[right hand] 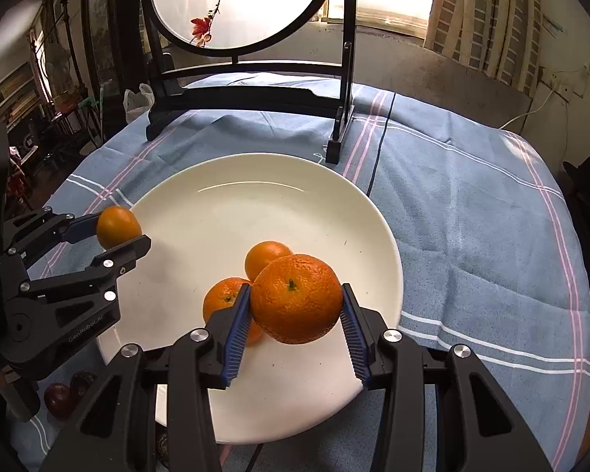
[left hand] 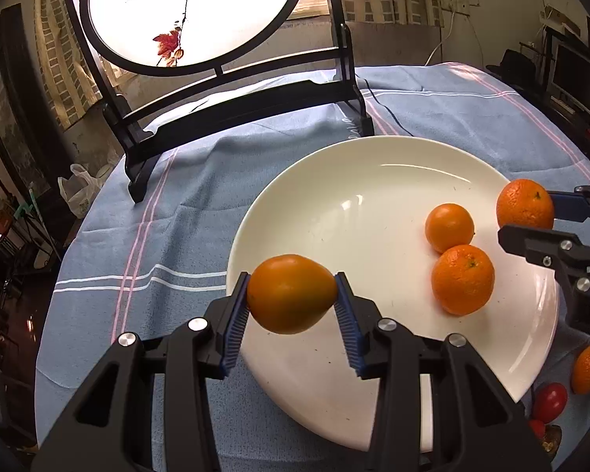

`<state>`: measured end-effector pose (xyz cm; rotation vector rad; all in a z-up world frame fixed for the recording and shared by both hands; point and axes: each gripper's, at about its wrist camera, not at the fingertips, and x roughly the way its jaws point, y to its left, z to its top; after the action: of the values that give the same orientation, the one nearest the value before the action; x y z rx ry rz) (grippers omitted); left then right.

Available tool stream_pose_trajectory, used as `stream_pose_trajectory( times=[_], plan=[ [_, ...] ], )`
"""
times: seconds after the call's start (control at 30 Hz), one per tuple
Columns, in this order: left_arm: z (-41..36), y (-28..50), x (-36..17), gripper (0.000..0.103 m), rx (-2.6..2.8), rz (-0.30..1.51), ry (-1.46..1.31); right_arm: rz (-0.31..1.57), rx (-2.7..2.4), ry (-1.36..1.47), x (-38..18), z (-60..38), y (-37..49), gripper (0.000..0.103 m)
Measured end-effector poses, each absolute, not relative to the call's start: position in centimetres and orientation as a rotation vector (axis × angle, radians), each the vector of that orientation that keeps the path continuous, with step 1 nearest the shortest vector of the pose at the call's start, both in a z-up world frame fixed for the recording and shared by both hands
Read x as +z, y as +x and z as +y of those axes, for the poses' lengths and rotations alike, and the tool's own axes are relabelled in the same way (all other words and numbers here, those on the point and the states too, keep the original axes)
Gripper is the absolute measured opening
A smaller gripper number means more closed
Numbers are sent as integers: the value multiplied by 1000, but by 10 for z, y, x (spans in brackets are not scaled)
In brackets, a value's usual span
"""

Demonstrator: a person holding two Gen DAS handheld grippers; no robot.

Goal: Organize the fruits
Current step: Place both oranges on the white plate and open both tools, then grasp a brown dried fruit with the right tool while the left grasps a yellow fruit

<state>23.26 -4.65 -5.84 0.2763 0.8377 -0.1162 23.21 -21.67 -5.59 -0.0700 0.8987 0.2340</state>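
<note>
My left gripper [left hand: 292,280] is shut on a smooth orange fruit [left hand: 293,299], which hangs over the near-left rim of the white plate [left hand: 354,196]. On the plate lie two oranges [left hand: 449,227] [left hand: 462,290]. My right gripper [right hand: 296,290] is shut on a large dimpled orange [right hand: 296,303] above the plate [right hand: 255,204]; the two resting oranges [right hand: 265,255] [right hand: 221,299] show just behind it. In each view the other gripper shows too: the right gripper [left hand: 531,218] at the plate's right rim, the left gripper [right hand: 120,232] at its left rim.
A blue striped cloth [left hand: 177,204] covers the round table. A round painted screen on a black stand [left hand: 236,106] stands behind the plate, with a dark cable [left hand: 389,114] beside it. Off the plate near me lie another orange [left hand: 588,369] and red fruits [left hand: 550,402] [right hand: 59,395].
</note>
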Motion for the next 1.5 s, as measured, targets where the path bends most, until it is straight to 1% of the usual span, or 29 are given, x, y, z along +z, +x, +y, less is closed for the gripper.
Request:
stream_pose_trajectory(
  times=[0.13,0.2,0.23,0.27,0.47,0.73,0.87,1.0,1.13,1.3,1.37,1.4,1.5],
  plan=[
    [-47,234,-60,43,-109,843,277,898,231,-91,-57,-215,235,47],
    [-46,232,-57,53,-105,833,274,874,238,-77,-50,-216,233,52],
    [-45,231,-55,66,-101,825,270,863,240,-70,-46,-217,231,57],
    [-45,228,-51,69,-102,810,267,848,239,-67,-41,-218,229,58],
    [-42,206,-34,69,-123,765,266,803,274,-69,-19,-220,197,58],
    [-31,155,-14,69,-153,718,253,803,374,-133,-20,-209,116,59],
    [-18,124,-8,69,-166,700,224,831,409,-156,-34,-208,74,59],
    [-7,92,-13,69,-191,699,218,909,420,-180,-66,-206,50,59],
    [0,64,-29,69,-236,740,234,976,402,-175,-95,-208,49,59],
    [-3,38,-47,69,-356,806,259,985,407,-151,-105,-210,61,59],
    [-8,30,-54,69,-413,822,278,981,417,-158,-103,-209,62,46],
    [-10,26,-58,69,-434,825,291,981,430,-159,-102,-208,60,42],
    [-20,20,-73,67,-472,837,341,975,421,-174,-101,-209,56,42]
  ],
)
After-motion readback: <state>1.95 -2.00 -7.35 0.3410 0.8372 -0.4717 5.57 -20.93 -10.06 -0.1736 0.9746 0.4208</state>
